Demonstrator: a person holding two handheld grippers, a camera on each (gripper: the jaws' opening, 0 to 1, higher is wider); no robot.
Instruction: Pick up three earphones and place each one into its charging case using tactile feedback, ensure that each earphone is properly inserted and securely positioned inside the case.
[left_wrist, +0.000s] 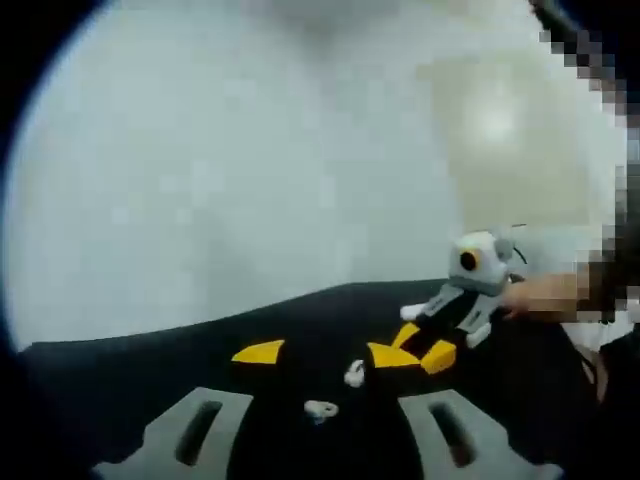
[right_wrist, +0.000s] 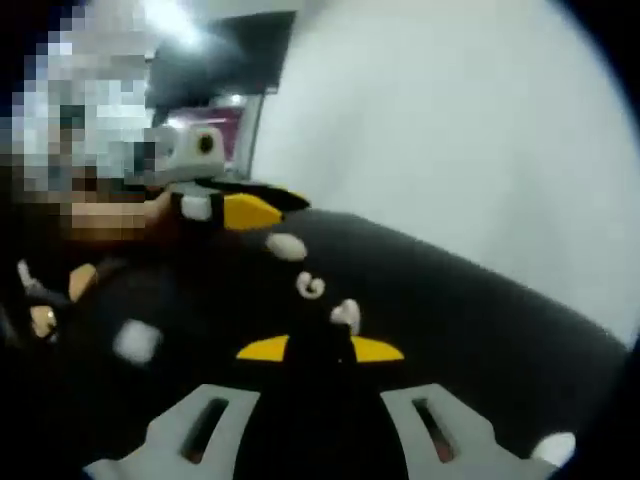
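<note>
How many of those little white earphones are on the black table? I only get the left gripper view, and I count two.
Observer: The right gripper view shows three earphones in a line: far, middle and near.
Operator: Is there a charging case anywhere?
Observer: A white squarish thing lies on the black table to the left of that line in the picture. It is too blurred to say whether it is a case.
Operator: Is the right gripper holding anything?
Observer: No. The right gripper is open with its yellow tips apart, and the near earphone lies just beyond them.
</note>
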